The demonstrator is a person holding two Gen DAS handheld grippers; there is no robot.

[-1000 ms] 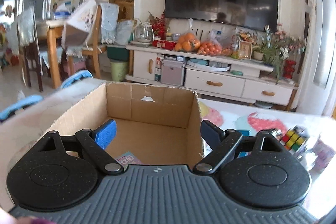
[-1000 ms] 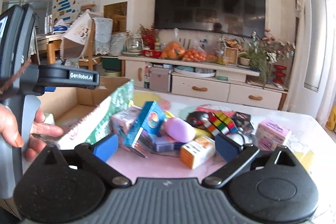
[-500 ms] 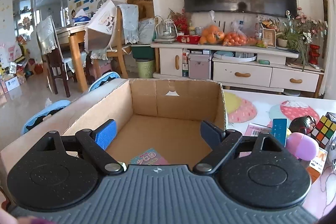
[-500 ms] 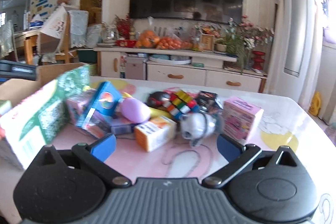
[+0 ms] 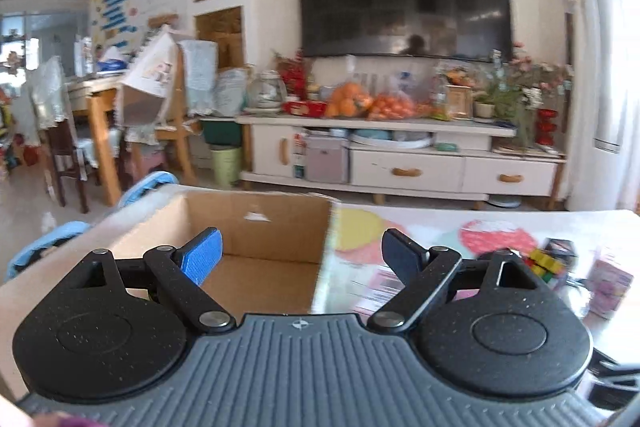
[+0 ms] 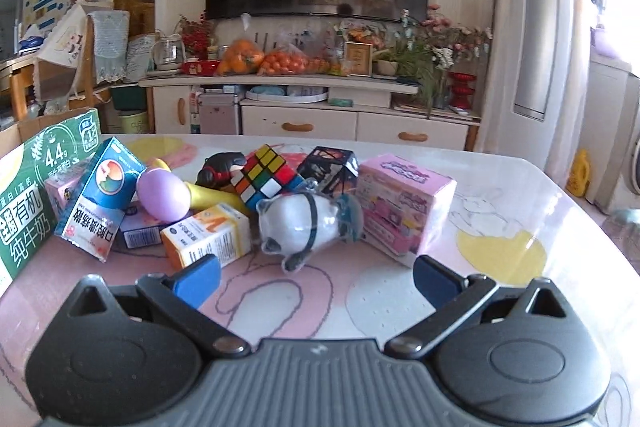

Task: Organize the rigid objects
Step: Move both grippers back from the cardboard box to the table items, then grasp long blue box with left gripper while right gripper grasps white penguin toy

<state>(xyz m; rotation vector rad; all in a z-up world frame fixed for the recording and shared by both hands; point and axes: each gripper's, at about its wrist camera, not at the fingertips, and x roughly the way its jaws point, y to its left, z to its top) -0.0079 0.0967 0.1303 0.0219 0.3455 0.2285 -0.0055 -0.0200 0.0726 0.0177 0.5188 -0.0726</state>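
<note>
Rigid objects heaped mid-table: orange carton, Rubik's cube, pink box, panda toy leaning together, cardboard box at left. Risk of toppling neighbours when reaching into so tight a pile. Right gripper and left gripper both spread wide, holding nothing.

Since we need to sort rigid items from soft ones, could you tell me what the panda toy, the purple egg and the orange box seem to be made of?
Panda toy: probably glossy plastic or vinyl; it shows bright highlights and no fur texture.
Purple egg: likely smooth hard plastic with a soft sheen.
Orange box: printed cardboard; it has crisp folded edges and matte faces.
</note>
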